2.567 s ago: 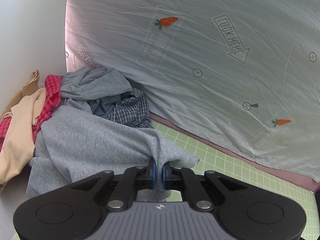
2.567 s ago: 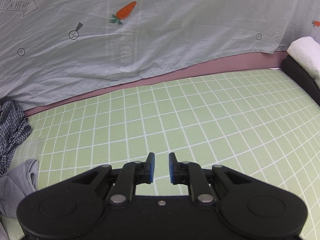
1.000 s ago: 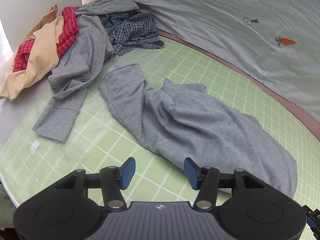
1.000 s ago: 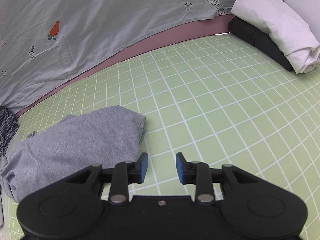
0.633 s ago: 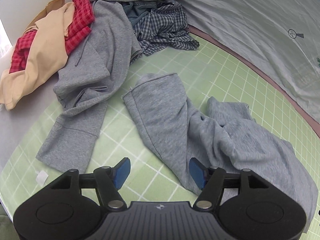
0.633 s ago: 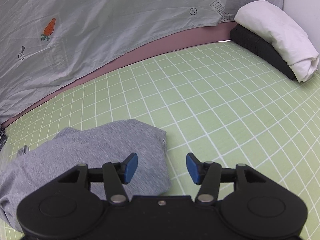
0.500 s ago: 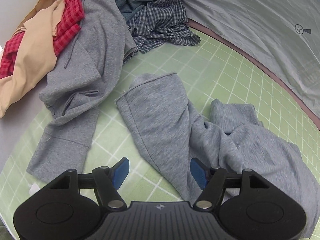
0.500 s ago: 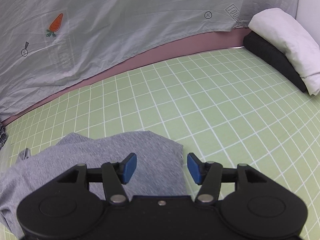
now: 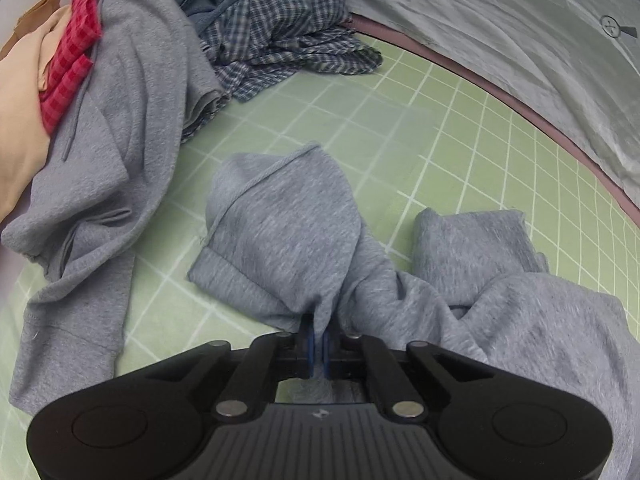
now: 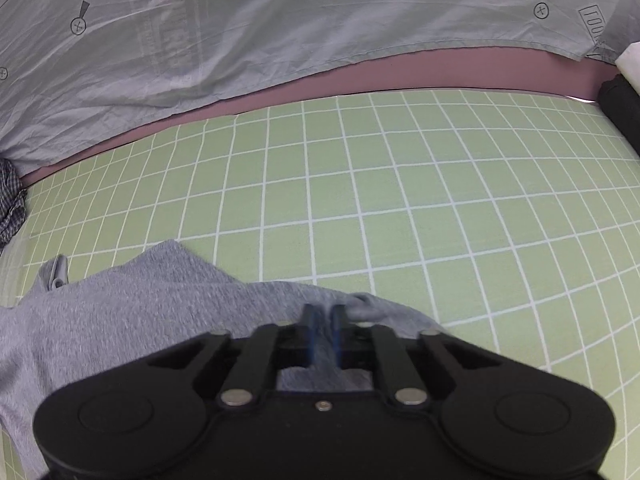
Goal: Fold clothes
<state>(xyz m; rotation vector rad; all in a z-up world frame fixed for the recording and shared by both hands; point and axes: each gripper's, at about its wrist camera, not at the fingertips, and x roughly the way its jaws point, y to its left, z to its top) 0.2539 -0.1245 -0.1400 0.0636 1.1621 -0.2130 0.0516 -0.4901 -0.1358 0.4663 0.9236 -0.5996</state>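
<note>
A crumpled grey knit garment [image 9: 288,236] lies on the green grid mat [image 9: 460,128]. My left gripper [image 9: 318,330] is shut on a fold of it near the garment's left end, the cloth pinched between the blue pads. In the right wrist view the same grey garment [image 10: 152,300] spreads to the left, and my right gripper [image 10: 324,320] is shut on its right edge, with fabric bunched between the fingers. The garment's middle sags on the mat between the two grips.
A pile of clothes sits at the left: a grey hoodie [image 9: 120,120], a blue checked shirt [image 9: 280,40], a red checked piece [image 9: 68,68], a beige garment [image 9: 20,112]. A pale printed sheet [image 10: 280,32] hangs behind the mat. A black and white bundle [image 10: 624,104] lies far right.
Both grippers dropped onto the grey garment and went from open to shut, the left pinching its left fold and the right its right edge.
</note>
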